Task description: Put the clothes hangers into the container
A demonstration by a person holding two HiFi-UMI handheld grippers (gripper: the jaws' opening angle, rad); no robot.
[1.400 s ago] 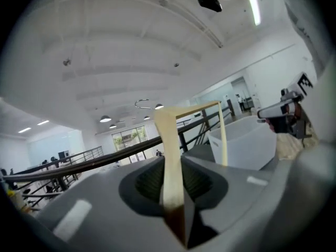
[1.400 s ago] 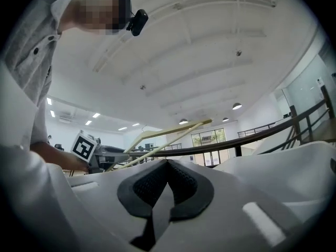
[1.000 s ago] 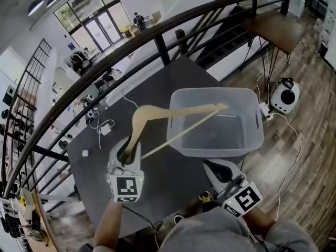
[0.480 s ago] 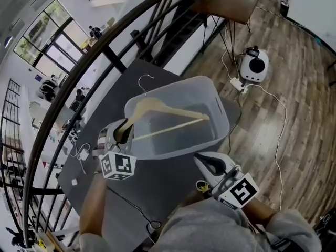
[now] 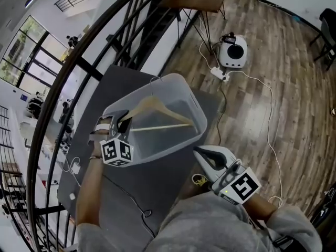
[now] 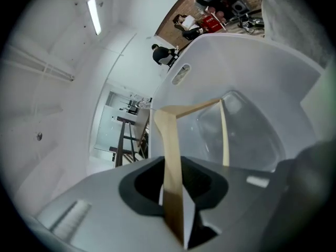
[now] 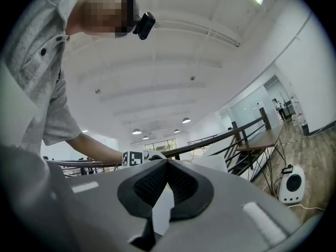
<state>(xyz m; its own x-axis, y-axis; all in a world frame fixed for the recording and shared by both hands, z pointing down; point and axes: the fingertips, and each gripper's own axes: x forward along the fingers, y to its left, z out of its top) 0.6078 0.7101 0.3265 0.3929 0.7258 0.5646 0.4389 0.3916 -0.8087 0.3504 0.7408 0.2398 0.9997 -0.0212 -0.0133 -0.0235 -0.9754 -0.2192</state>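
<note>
Reaching straight out ahead of the fingers of the left gripper (image 5: 122, 126), the wooden clothes hanger (image 5: 167, 109) is pinched flat by the tip of one shoulder. In the left gripper view the pads of that gripper (image 6: 173, 180) are seen pressed on either face of the wood (image 6: 170, 156). The hanger's long axis is carried away from the fingers along the length of the clear plastic container (image 5: 173, 145), so that the far shoulder and the cross bar are outlined inside the rim, beyond and slightly below the fingertips. Whether the wood touches the container's floor cannot be told. The release is judged to turn on this: the held end lies just at the container's nearer short wall, and it is the left gripper alone that is close to the hanger. The right gripper (image 5: 198, 152) is kept well apart, off to the hanger's side near the person's body, its fingers pressed together on nothing, as is confirmed in the right gripper view (image 7: 167, 164). Compared with a second ago, the hanger has been brought from high over the dark table, where only its far tip reached the rim, to a lower place within the container's outline. The pinch has been kept unchanged, and the right gripper has been left empty throughout.
</note>
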